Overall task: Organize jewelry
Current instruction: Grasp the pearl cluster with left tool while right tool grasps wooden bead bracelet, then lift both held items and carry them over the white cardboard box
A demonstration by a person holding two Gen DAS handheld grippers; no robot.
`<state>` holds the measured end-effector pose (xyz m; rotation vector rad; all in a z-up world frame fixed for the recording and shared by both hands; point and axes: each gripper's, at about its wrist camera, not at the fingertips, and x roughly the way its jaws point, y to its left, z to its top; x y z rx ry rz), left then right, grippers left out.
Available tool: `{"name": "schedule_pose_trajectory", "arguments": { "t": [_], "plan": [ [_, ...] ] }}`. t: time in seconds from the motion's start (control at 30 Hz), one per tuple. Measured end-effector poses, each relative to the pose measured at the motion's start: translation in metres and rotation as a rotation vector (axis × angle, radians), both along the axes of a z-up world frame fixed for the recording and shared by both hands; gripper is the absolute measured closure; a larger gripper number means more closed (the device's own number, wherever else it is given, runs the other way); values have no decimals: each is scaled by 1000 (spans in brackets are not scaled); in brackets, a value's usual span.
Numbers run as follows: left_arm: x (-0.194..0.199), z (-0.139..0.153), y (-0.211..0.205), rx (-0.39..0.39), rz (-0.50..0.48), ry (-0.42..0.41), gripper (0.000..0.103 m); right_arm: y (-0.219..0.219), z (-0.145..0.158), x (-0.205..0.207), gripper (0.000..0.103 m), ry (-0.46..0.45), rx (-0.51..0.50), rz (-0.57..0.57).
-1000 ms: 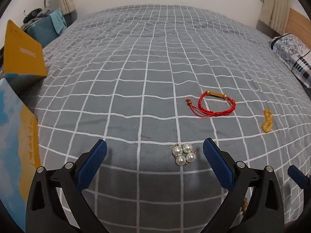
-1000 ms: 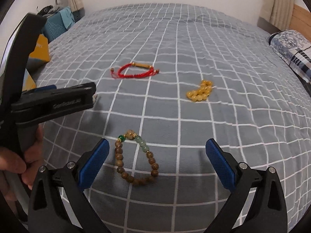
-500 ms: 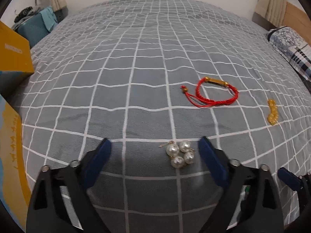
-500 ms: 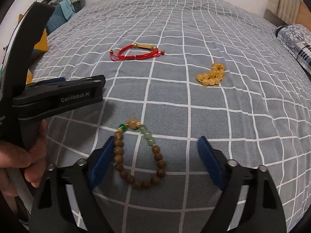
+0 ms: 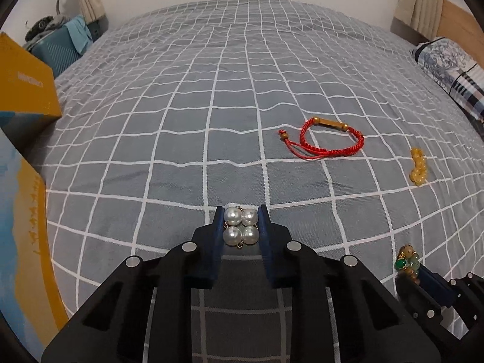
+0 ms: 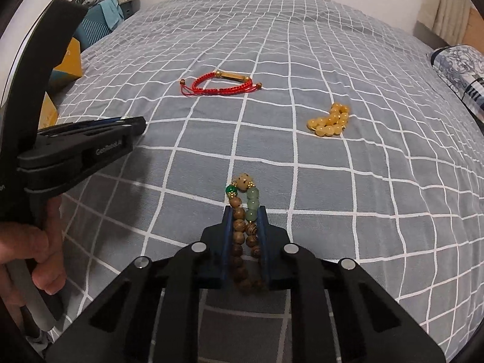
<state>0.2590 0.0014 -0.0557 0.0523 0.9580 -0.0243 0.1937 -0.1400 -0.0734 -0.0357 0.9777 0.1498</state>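
My left gripper [image 5: 241, 215] is shut on a cluster of white pearls [image 5: 241, 226], squeezed between its blue pads just above the grey checked bedspread [image 5: 211, 106]. My right gripper [image 6: 245, 211] is shut on a wooden bead bracelet [image 6: 242, 227] with green and cream beads sticking out past the tips. A red cord bracelet [image 5: 329, 140] with a gold bar lies farther out, also in the right wrist view [image 6: 222, 84]. A yellow bead bracelet [image 6: 329, 121] lies to the right, also in the left wrist view [image 5: 418, 167].
A yellow and blue box [image 5: 24, 90] stands at the bed's left edge. A patterned pillow [image 5: 450, 69] lies at the far right. The left gripper body and the hand holding it [image 6: 75, 148] fill the left of the right wrist view.
Both grippers moved down and forward and closed: the left on the pearl cluster, the right on the wooden bead bracelet, which is now squeezed narrow. Both were open before.
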Motion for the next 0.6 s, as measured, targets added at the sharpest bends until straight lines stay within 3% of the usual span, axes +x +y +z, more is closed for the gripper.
{"name": "schedule_pose_trajectory", "arguments": {
  "t": [0.1,0.6],
  "plan": [
    [-2,2,0,9,3,-5,92,-2,2,-1,88,-11,-1,-9],
    [-7,12,3,-34,-1,-23,92,-12,15,-5,88,-92,2,-63]
  ]
}}
